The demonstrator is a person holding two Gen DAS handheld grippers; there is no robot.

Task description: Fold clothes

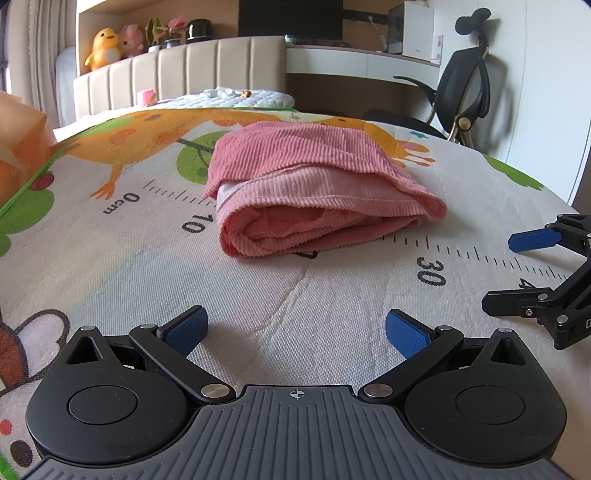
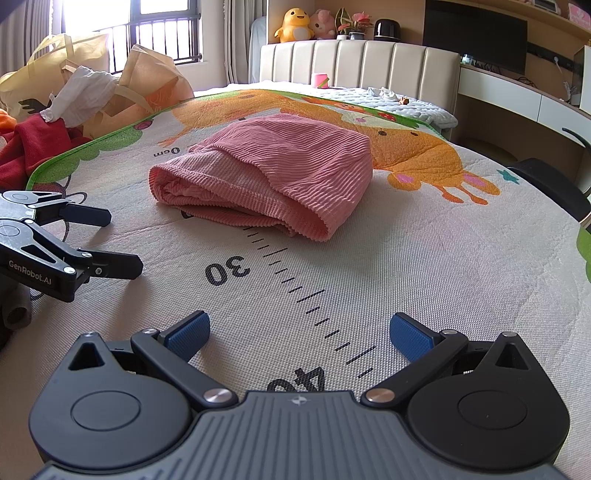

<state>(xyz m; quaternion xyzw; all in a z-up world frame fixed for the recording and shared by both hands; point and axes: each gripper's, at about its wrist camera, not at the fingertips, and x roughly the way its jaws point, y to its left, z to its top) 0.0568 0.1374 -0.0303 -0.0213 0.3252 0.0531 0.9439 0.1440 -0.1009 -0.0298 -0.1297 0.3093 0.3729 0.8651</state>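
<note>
Where the folded pink garment (image 1: 314, 184) lies over the printed ruler on the play mat (image 1: 258, 314), the numeral under its near edge is covered and cannot be read. The right gripper (image 1: 517, 273) is cut off by the right edge of the left wrist view, and the left gripper (image 2: 122, 240) is likewise clipped at the left edge of the right wrist view.

The garment is ribbed, corduroy-like cloth, folded into a thick bundle with a paler inner layer showing under the top flap. It sits mid-mat, beyond both grippers and touching neither.

Both grippers have their fingers spread wide and hold nothing; the blue pads (image 1: 188, 328) stand well apart above bare mat.

Only the right wrist view shows the window (image 2: 147, 29), the yellowish bags (image 2: 92, 74) stuffed with white cloth and the red fabric (image 2: 33, 144) off the mat's far left. Only the left wrist view shows the black office chair (image 1: 469, 92) at the far right. The yellow plush chick (image 2: 293, 24) above the headboard (image 2: 354, 62) appears in both.
</note>
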